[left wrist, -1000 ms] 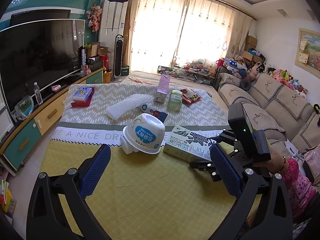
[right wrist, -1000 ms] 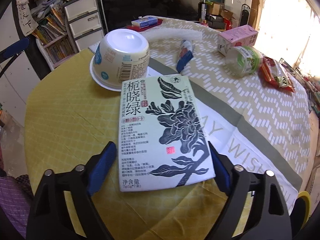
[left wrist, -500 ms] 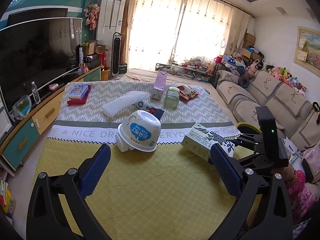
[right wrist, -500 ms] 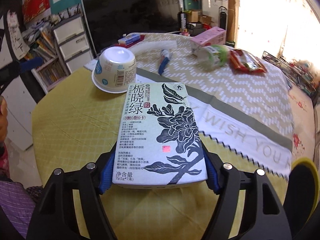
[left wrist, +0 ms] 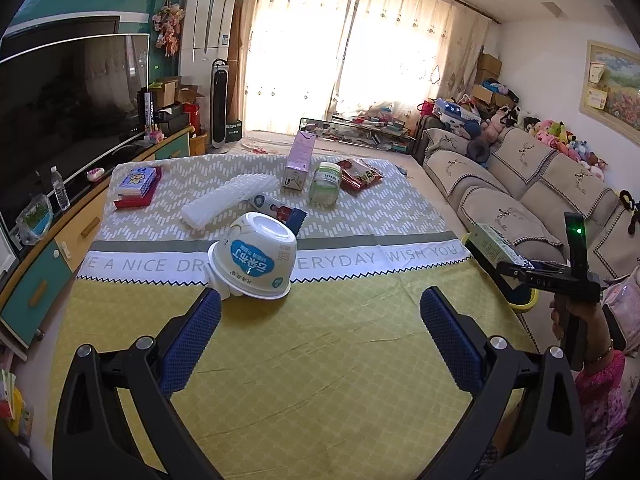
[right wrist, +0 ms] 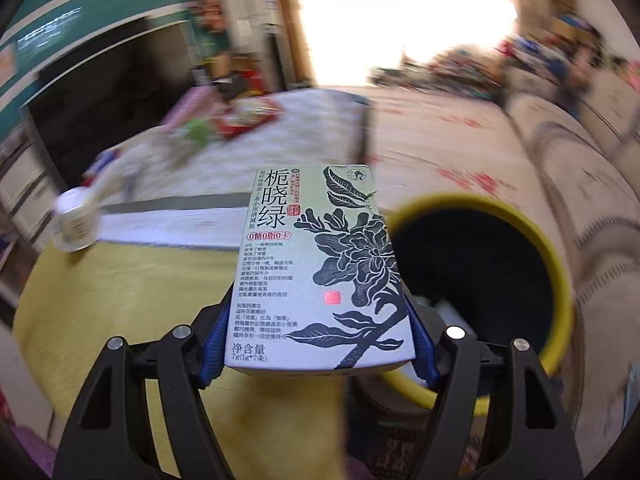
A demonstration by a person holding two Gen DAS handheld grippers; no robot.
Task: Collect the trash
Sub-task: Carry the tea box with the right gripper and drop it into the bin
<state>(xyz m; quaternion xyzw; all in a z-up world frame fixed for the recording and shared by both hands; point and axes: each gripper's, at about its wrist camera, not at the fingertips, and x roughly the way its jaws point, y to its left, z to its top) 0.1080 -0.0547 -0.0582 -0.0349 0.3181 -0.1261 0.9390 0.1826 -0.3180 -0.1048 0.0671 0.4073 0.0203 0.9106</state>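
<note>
Right gripper [right wrist: 318, 354]: your jaws were clamped on the tea box [right wrist: 320, 264], held beside the yellow-rimmed bin [right wrist: 556, 276] | Left gripper [left wrist: 320, 330]: your jaws stood wide, empty, above the surface [left wrist: 320, 360] near the upturned bowl [left wrist: 254, 256].

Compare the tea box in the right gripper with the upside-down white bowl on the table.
The tea box is flat and rectangular, printed with a dark flower; the white bowl is round with a blue label. The tea box is held off the table beside the yellow-rimmed bin; the white bowl rests inverted on the tablecloth, untouched.
</note>
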